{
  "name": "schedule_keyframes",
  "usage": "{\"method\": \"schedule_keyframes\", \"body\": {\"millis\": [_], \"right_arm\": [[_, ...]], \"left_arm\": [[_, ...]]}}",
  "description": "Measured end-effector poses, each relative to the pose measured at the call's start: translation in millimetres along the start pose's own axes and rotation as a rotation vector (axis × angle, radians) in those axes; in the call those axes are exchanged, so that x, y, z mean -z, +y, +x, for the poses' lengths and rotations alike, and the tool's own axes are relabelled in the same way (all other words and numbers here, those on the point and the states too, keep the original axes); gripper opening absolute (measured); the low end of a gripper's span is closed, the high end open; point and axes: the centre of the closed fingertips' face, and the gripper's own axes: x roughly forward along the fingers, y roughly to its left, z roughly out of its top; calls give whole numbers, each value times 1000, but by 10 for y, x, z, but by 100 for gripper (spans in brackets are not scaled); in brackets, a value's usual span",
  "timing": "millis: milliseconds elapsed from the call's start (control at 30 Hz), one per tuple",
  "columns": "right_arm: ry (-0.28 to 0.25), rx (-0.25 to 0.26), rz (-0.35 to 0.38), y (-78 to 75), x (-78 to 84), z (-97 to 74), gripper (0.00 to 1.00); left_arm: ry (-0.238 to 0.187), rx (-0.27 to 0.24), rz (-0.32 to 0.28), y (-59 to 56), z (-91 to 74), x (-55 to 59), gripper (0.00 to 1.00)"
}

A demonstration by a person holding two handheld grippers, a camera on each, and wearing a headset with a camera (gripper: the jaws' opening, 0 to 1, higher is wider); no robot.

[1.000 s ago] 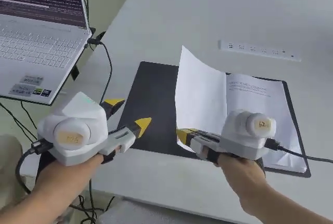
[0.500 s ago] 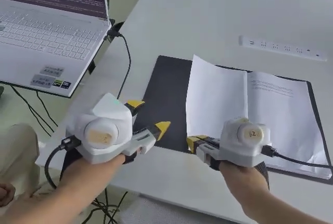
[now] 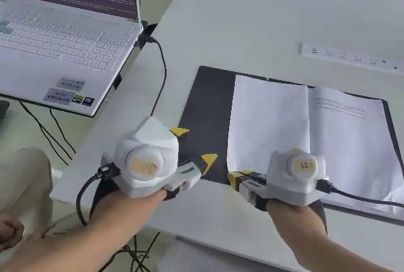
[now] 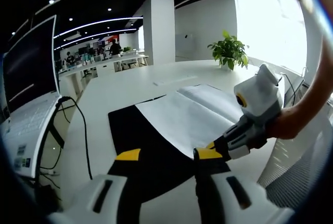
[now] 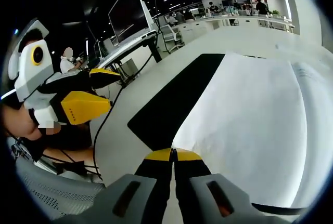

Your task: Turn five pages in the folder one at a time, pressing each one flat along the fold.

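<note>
The black folder (image 3: 203,105) lies open on the white table. A white page (image 3: 265,127) leans low over its left half, and my right gripper (image 3: 238,178) is shut on that page's near edge. In the right gripper view the jaws (image 5: 173,155) meet on the page (image 5: 244,115), with the black cover (image 5: 177,99) to its left. The printed right-hand stack (image 3: 350,136) lies flat. My left gripper (image 3: 193,147) hovers open above the folder's near left corner, holding nothing. In the left gripper view its jaws (image 4: 167,154) stand apart over the black cover (image 4: 132,135).
An open laptop (image 3: 63,32) sits at the far left with a black cable (image 3: 162,64) running beside the folder. A white power strip (image 3: 350,59) lies beyond the folder. The table's near edge runs just under both grippers.
The page held by the right gripper has come down from standing upright and now lies low over the left half. The left gripper stays open nearby; the camera has shifted.
</note>
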Motion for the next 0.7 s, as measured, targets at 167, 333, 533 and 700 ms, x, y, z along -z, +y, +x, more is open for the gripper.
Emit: {"method": "schedule_keyframes", "body": {"millis": [167, 333, 533, 700], "right_arm": [[-18, -25, 25, 52, -12, -1, 4], [-25, -57, 17, 173, -2, -7, 3], [-59, -61, 24, 205, -67, -137, 2], [-105, -69, 60, 193, -153, -315, 1]], "left_arm": [[22, 27, 14, -90, 96, 72, 37], [37, 35, 26, -105, 123, 101, 37], [54, 41, 41, -109, 170, 139, 36], [65, 65, 59, -178, 229, 140, 30]]}}
